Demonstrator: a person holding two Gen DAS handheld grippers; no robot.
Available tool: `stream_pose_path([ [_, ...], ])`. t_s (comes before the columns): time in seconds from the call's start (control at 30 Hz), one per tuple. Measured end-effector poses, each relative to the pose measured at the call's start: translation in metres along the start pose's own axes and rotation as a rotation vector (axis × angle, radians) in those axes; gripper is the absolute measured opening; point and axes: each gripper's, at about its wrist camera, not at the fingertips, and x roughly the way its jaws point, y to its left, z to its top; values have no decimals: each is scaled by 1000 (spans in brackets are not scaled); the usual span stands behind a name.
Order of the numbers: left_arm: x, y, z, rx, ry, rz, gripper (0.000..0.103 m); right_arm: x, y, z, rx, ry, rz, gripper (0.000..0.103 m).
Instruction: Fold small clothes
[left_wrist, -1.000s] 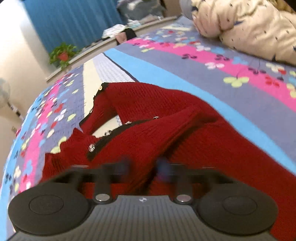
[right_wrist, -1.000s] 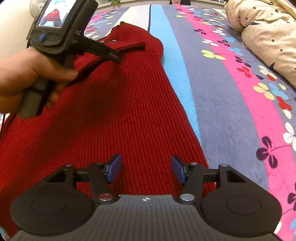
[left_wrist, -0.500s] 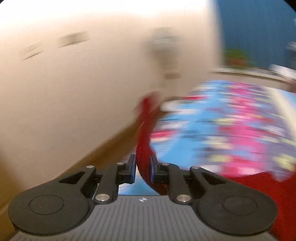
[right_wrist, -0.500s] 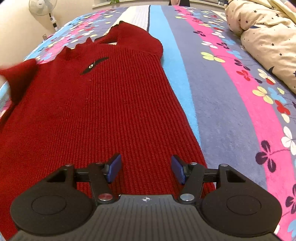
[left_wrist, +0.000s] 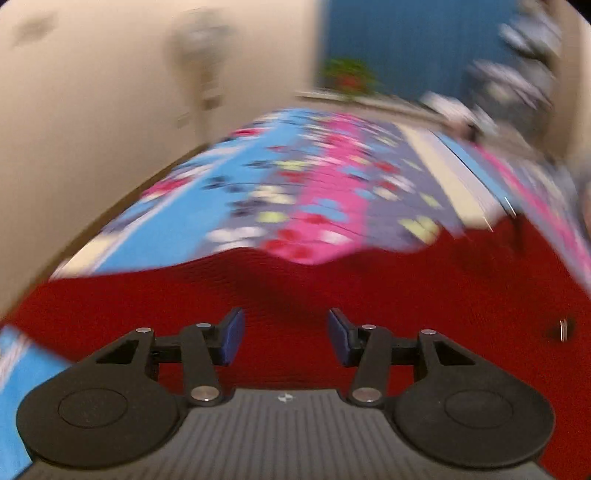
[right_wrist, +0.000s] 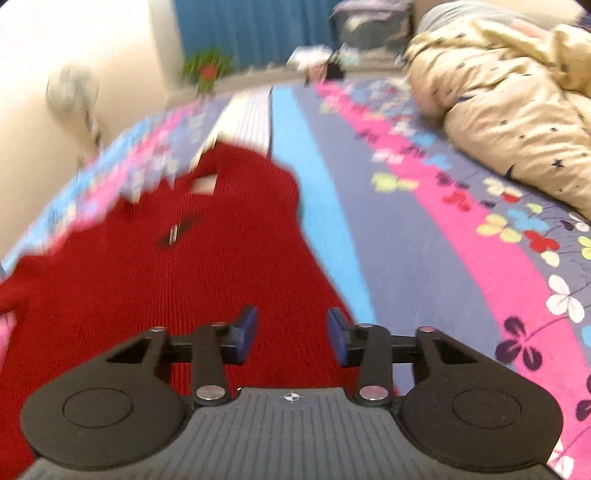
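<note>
A red knitted cardigan (right_wrist: 155, 280) with dark trim and small buttons lies spread on the flowered bedspread (right_wrist: 461, 258). It also shows in the left wrist view (left_wrist: 369, 295), where it fills the lower half. My left gripper (left_wrist: 286, 338) is open and empty just above the red knit near its left side. My right gripper (right_wrist: 291, 338) is open and empty over the cardigan's right edge. Both views are blurred by motion.
A cream star-print duvet (right_wrist: 517, 96) is heaped at the bed's far right. A fan (left_wrist: 205, 66) stands by the beige wall on the left. A potted plant (right_wrist: 207, 70) and clutter sit on a ledge before blue curtains (left_wrist: 406, 44).
My left gripper was shut on a fold of the cardigan half a second ago; it has let go and opened, and swung back over the knit. My right gripper has tilted upward and stays open.
</note>
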Motion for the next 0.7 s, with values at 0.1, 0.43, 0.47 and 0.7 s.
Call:
stream_pose_path([
  [0.1, 25, -13, -21, 45, 103, -120, 55, 1, -15, 17, 62, -85, 10, 41],
  [0.43, 28, -22, -39, 94, 257, -109, 58, 161, -41, 120, 220, -5, 79, 61],
  [0.47, 24, -18, -39, 96, 258, -107, 58, 182, -43, 127, 243, 22, 71, 61],
  [0.7, 29, -20, -35, 95, 268, -112, 59, 294, -33, 151, 412, 228, 199, 61],
])
